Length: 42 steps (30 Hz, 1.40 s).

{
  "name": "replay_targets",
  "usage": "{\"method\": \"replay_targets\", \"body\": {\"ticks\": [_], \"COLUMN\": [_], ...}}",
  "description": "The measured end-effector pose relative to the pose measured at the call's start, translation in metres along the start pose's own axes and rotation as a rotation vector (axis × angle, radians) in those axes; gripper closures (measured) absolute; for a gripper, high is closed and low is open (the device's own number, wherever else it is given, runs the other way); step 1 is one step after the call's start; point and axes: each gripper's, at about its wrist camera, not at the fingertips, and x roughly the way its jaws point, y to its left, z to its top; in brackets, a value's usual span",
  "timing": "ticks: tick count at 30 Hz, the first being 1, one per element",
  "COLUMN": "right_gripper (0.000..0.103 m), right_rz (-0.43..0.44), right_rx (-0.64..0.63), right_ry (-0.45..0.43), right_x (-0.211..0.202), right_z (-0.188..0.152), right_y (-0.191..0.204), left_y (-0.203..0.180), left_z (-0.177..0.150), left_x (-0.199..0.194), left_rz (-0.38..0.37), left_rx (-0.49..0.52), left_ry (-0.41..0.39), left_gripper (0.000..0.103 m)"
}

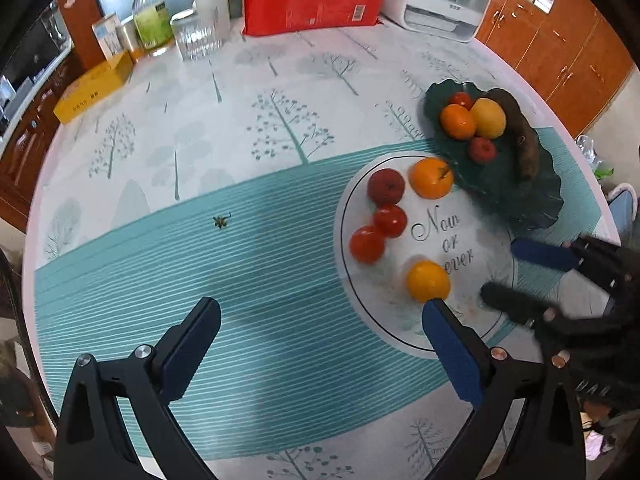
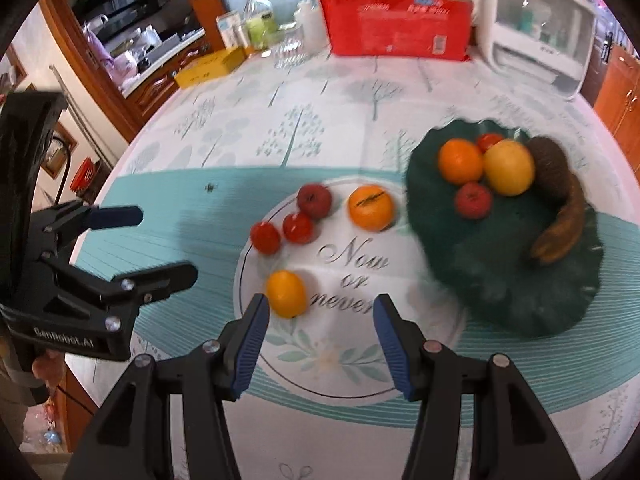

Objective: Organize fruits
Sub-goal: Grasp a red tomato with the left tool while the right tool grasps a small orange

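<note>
With both the right tool [image 2: 320,340] and left tool [image 1: 320,344] empty and parted, the small orange [image 2: 286,294] at the white plate [image 2: 420,360]'s near edge is best straddled squarely before the right tool is closed gently.

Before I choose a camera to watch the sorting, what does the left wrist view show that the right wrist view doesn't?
Only the left wrist view shows the left gripper head-on, jaws wide open and empty, and a pale blue item past the table's right edge.

Only the right wrist view shows the right gripper head-on, open and empty, plus cluttered wooden shelves at far left.

Both show the white round printed plate holding five fruits, the dark green leaf-shaped dish, the red package and the yellow box.
</note>
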Motion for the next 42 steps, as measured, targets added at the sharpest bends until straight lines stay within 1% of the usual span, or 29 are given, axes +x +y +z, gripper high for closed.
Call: {"method": "replay_targets", "body": {"ticks": [4, 11, 13, 15, 16, 19, 24, 26, 27, 29, 30, 32, 33, 34, 35, 42], "right_gripper": [0.049, 0.049, 0.054, 0.069, 0.072, 0.072, 0.073, 0.073, 0.073, 0.073, 0.073, 0.073, 0.073, 0.073, 0.073, 0.073], "right_rz": [-0.002, 0.001, 0.001, 0.017, 0.023, 0.005, -0.008, -0.016, -0.018, -0.023, -0.023, -0.022, -0.022, -0.021, -0.020, -0.012], "right_rx": [-0.007, -0.019, -0.024, -0.023, -0.021, -0.018, 0.022, 0.039, 0.045, 0.057, 0.061, 0.071, 0.074, 0.078, 0.080, 0.083], "right_ry": [0.043, 0.066, 0.069, 0.083, 0.089, 0.077, 0.073, 0.071, 0.071, 0.069, 0.068, 0.067, 0.066, 0.065, 0.065, 0.064], "right_x": [0.023, 0.045, 0.048, 0.053, 0.054, 0.053, 0.050, 0.048, 0.047, 0.045, 0.045, 0.043, 0.042, 0.043, 0.042, 0.038], "right_z": [-0.002, 0.001, 0.003, 0.005, 0.005, 0.005, 0.003, 0.003, 0.003, 0.002, 0.002, 0.000, -0.001, -0.001, -0.001, -0.003], "right_y": [0.009, 0.016, 0.018, 0.017, 0.017, 0.014, -0.001, -0.007, -0.010, -0.015, -0.017, -0.021, -0.022, -0.023, -0.024, -0.027], "left_y": [0.012, 0.021, 0.019, 0.014, 0.012, 0.005, -0.008, -0.013, -0.015, -0.019, -0.020, -0.024, -0.025, -0.027, -0.028, -0.036], "left_z": [0.004, 0.011, 0.013, 0.016, 0.018, 0.023, 0.029, 0.031, 0.032, 0.034, 0.035, 0.037, 0.036, 0.037, 0.037, 0.034], "left_x": [0.013, 0.029, 0.033, 0.039, 0.041, 0.048, 0.059, 0.064, 0.066, 0.070, 0.071, 0.072, 0.072, 0.073, 0.073, 0.071], "left_rz": [-0.023, -0.066, -0.070, -0.078, -0.081, -0.089, -0.106, -0.101, -0.099, -0.099, -0.099, -0.089, -0.088, -0.088, -0.092, -0.064], "left_rx": [-0.031, -0.068, -0.063, -0.052, -0.047, -0.030, 0.005, 0.021, 0.026, 0.033, 0.036, 0.051, 0.058, 0.065, 0.068, 0.091], "left_ry": [0.017, 0.034, 0.040, 0.046, 0.047, 0.046, 0.052, 0.054, 0.055, 0.059, 0.060, 0.054, 0.053, 0.053, 0.052, 0.047], "left_gripper": [0.003, 0.004, 0.006, 0.008, 0.010, 0.012, 0.025, 0.035, 0.038, 0.049, 0.052, 0.064, 0.068, 0.074, 0.078, 0.079]}}
